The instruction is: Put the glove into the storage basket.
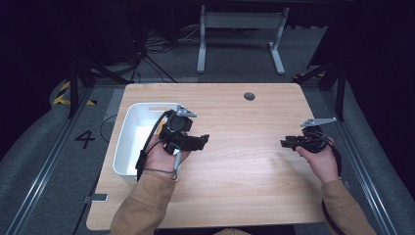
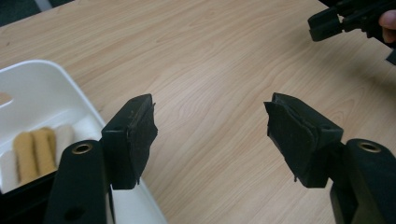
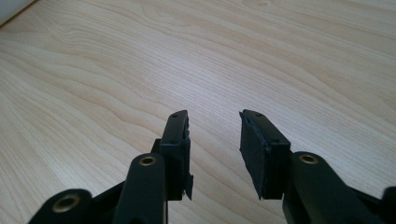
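My left gripper (image 1: 203,141) hovers over the wooden table (image 1: 244,161), just right of a white bin (image 1: 128,122), and points toward the table's middle. In the left gripper view its jaws (image 2: 210,121) stand wide apart with bare wood between them. The bin (image 2: 42,74) lies at the left of that view and holds two tan sticks (image 2: 30,151) beside a pale one. My right gripper (image 1: 285,143) is near the table's right side and points left; its jaws (image 3: 215,126) are apart with nothing between them. The right gripper's tip (image 2: 327,23) shows at the top right of the left gripper view.
A round dark hole (image 1: 249,96) sits near the table's far edge. Beyond the table stand a white frame's legs (image 1: 240,29) and cables on grey carpet. Yellow-black tape (image 1: 63,95) and a painted "4" (image 1: 84,139) mark the floor at left.
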{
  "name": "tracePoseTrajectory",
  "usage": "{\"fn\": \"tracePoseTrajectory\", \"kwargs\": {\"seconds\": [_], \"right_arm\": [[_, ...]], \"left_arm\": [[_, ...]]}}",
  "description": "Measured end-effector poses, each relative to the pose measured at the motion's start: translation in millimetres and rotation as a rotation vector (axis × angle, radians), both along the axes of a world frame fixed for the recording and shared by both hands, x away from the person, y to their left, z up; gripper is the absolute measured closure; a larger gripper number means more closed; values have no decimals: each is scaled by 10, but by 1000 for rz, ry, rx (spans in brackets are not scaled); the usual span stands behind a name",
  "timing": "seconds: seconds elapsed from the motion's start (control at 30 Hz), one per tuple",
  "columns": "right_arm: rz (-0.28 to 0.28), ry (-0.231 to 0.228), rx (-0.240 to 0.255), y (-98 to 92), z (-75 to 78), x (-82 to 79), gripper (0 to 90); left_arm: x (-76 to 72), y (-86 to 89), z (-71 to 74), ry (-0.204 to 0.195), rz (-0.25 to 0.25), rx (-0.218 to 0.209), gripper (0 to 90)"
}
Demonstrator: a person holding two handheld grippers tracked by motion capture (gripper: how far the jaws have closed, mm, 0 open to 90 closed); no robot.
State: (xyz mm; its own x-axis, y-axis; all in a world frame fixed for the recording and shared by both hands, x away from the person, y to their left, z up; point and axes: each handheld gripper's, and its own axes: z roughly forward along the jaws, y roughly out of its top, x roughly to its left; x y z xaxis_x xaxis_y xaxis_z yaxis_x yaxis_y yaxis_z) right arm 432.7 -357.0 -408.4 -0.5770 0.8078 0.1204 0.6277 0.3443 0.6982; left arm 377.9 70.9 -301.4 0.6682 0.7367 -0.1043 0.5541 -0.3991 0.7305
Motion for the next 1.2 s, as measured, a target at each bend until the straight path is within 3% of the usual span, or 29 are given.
{"fn": "tracePoseTrajectory", "kwargs": {"seconds": [0.33, 0.5, 0.63, 0.67, 0.9, 1.2], "right_arm": [[2, -9, 4, -43, -9, -14, 618], [15, -14, -3, -15, -22, -17, 614], [26, -18, -8, 6, -39, -16, 611], [28, -19, -11, 8, -44, -15, 610], [48, -15, -17, 32, -92, 2, 607], [67, -8, -22, 63, -153, 18, 601]], "left_arm": [[87, -207, -298, 36, -113, -19, 360], [41, -309, -530, 1, -189, -26, 371], [30, -397, -687, 31, -219, -28, 381], [22, -413, -722, 22, -232, -26, 382], [-15, -484, -953, 35, -260, -73, 379], [-79, -640, -1235, 5, -301, -30, 373]]}}
